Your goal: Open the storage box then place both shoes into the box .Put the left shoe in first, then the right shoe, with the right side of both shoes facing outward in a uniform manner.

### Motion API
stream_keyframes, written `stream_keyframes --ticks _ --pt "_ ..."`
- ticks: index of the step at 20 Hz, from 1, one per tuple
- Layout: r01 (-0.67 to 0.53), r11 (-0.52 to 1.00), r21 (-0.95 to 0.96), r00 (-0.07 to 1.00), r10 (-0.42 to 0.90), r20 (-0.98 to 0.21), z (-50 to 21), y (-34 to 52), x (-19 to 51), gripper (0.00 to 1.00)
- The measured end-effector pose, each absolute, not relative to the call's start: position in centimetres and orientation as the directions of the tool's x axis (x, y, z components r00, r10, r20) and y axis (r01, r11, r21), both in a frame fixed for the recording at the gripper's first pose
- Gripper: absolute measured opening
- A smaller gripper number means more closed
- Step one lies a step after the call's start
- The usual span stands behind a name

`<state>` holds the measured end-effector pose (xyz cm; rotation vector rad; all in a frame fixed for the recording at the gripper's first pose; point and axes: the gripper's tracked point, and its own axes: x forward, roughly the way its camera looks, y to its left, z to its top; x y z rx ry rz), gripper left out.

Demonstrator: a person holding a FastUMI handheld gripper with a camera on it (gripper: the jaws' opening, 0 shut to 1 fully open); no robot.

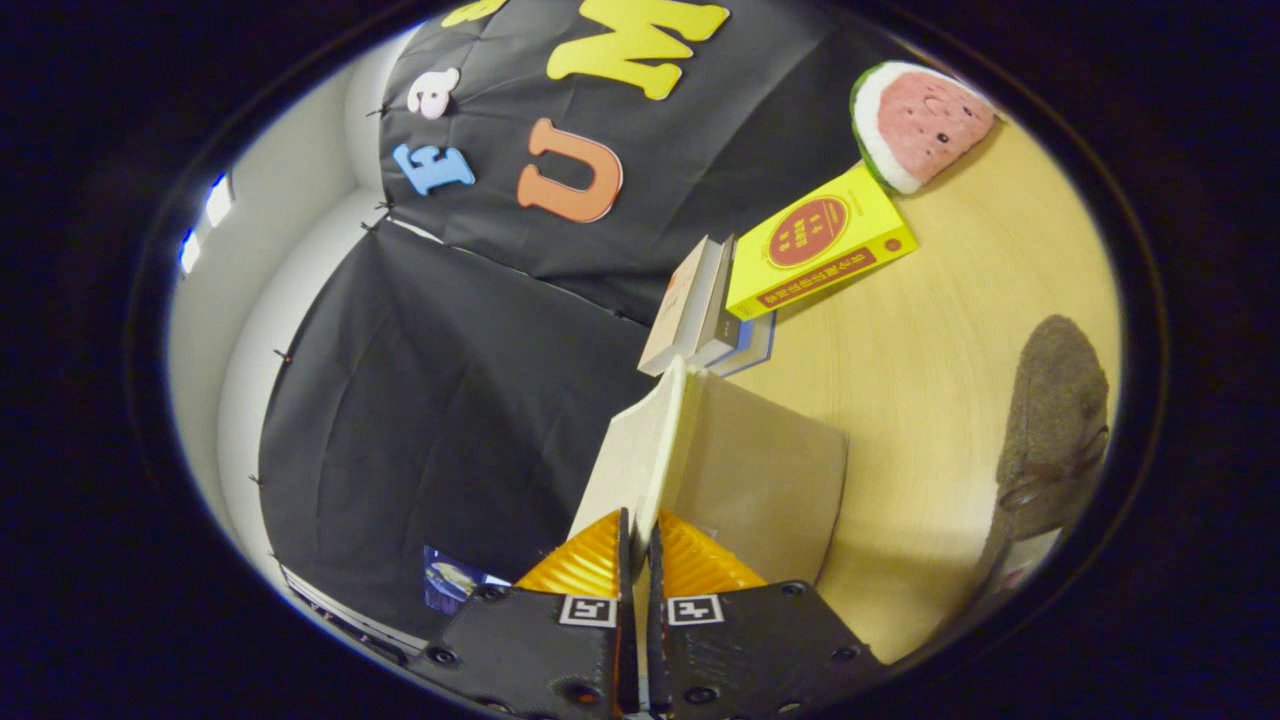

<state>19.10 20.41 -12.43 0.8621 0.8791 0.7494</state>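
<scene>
Closest in, the gripper (637, 525) has its two fingers drawn nearly together, clamped on the thin edge of the box lid (640, 450), which stands up between them and runs straight ahead. Just beyond the fingers and to their right sits the box (760, 480), its pale side wall resting on the wooden table (940, 360). One grey shoe (1050, 430) lies well off to the right of the fingers, apart from the box; I cannot tell which foot it is for. Beyond the lid a few books (760, 280) are stacked, with a watermelon toy (920, 125) further off. By the look of it the opening step is in hand: the lid is raised but not yet laid back. Next the lid likely needs swinging fully clear and letting go, so the fingers can part and reach right for the left shoe.
</scene>
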Motion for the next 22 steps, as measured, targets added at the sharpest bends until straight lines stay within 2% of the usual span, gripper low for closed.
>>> stream_keyframes --ticks 11,17,22 --pt "-0.264 0.437 0.86 0.485 0.831 -0.274 -2.9 25.2 18.3 0.04" --pt "-0.316 0.429 0.847 0.489 0.838 -0.242 1.9 32.4 18.7 0.04" --pt "-0.344 0.414 0.843 0.47 0.853 -0.227 2.7 39.7 19.2 0.04"
